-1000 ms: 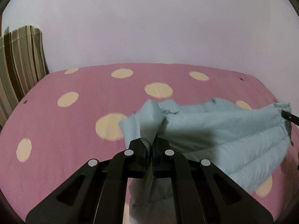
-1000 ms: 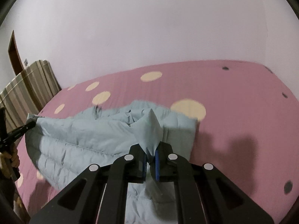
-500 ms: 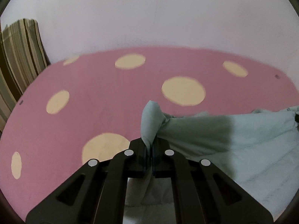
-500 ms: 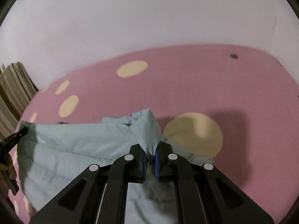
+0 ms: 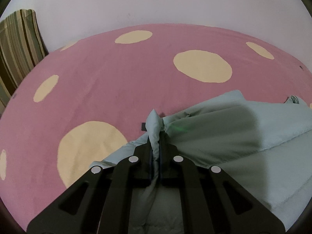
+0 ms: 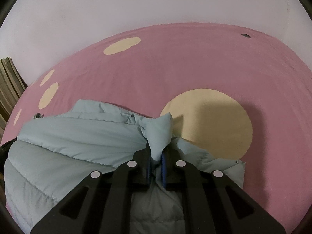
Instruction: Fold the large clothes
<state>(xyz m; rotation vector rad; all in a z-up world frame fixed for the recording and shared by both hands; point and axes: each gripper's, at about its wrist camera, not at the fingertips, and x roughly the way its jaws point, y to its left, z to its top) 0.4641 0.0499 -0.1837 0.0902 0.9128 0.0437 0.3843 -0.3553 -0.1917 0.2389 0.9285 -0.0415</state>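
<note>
Pale blue puffer jacket [image 5: 243, 136] lies on pink spotted bedspread [image 5: 117, 81], near its front edge. Left gripper [image 5: 155, 136] and right gripper [image 6: 157, 152] each pinch jacket corner, jaws starting to part. Best lay corners level on bedspread, edges aligned, before full release.

Two wrist fisheyes, angled down and close over the pink spotted bedspread [image 5: 120, 81], sharing the blue quilted garment [image 6: 78, 136].
</note>
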